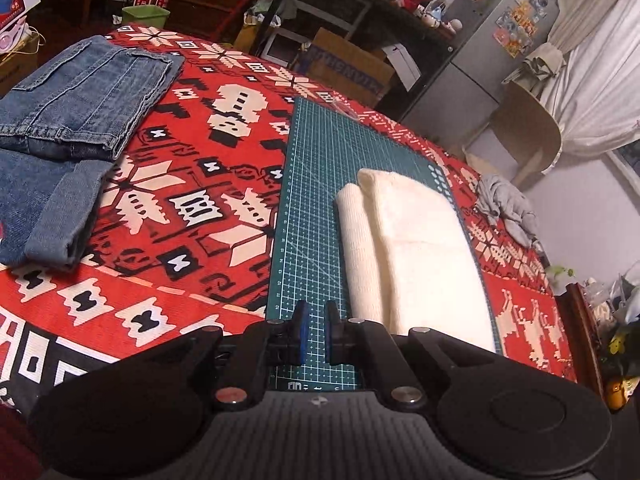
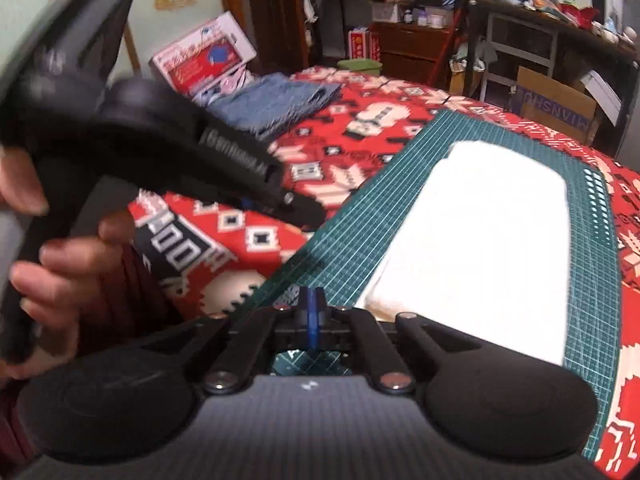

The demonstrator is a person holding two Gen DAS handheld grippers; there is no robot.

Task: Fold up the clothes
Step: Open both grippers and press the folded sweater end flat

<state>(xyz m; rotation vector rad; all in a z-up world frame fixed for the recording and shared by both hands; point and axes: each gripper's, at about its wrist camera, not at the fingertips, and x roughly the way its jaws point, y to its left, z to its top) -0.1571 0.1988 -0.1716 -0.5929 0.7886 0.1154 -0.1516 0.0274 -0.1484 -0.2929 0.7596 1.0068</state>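
— Where's the garment?

— The white knit point(image 1: 416, 248) lies folded on the green mat point(image 1: 312, 184), on the mat's right half. The mat sits on the red cloth point(image 1: 192, 184) covering the table.

— And your left claw point(image 1: 316, 334)?

— Empty, held above the mat's near edge, just left of the knit. Its blue pads point(image 1: 303, 332) stand slightly apart, nothing between them.

— Your right claw point(image 2: 313, 322)?

— Pressed together, pads touching, holding nothing. It hangs over the mat's near edge too, the knit just ahead and to the right. From its camera I see my left hand point(image 2: 52, 256) wrapped round the other claw's handle; that view is blurred.

— Anything else on the table?

— Folded jeans point(image 1: 68, 116) lie at the far left, well apart from the mat. A crumpled grey garment point(image 1: 506, 208) sits on the right edge, beyond the mat.
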